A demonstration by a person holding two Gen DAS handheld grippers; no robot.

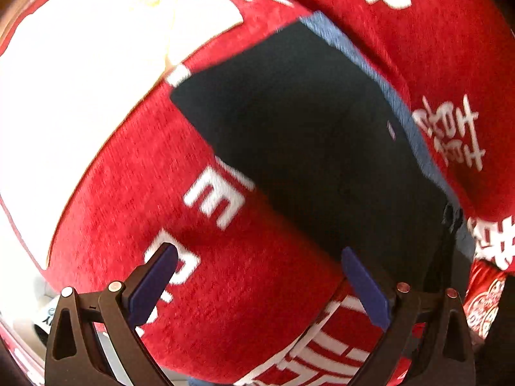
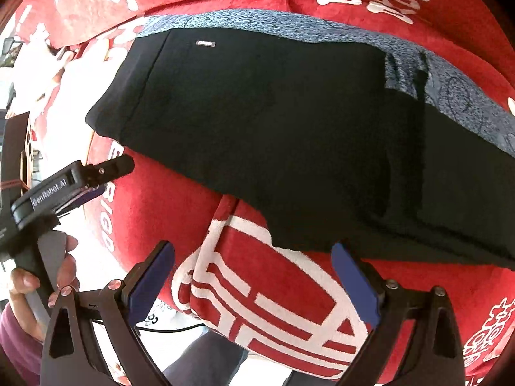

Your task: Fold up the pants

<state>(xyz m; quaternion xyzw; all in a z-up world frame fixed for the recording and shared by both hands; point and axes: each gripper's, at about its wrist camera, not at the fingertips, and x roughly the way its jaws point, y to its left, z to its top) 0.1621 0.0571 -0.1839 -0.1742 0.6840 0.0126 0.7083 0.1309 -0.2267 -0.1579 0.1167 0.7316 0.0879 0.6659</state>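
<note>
Black pants (image 2: pixel 273 122) lie folded flat on a red blanket (image 2: pixel 167 206) with white characters; a small white label sits near their far left corner. In the left wrist view the same pants (image 1: pixel 309 141) fill the middle, their near corner just beyond my right-hand blue pad. My left gripper (image 1: pixel 259 263) is open over bare red blanket, holding nothing. My right gripper (image 2: pixel 252 259) is open too, its right pad (image 2: pixel 354 286) at the near hem of the pants, nothing pinched. The left gripper (image 2: pixel 96 177) also shows at the left of the right wrist view, held by a hand (image 2: pixel 42 276).
A blue-grey patterned cloth (image 2: pixel 354 35) lies under the far edge of the pants. The red blanket drapes over the near edge, with a bright white floor (image 1: pixel 64 96) and a cable (image 2: pixel 167 329) below. A purple sleeve (image 2: pixel 16 341) is at lower left.
</note>
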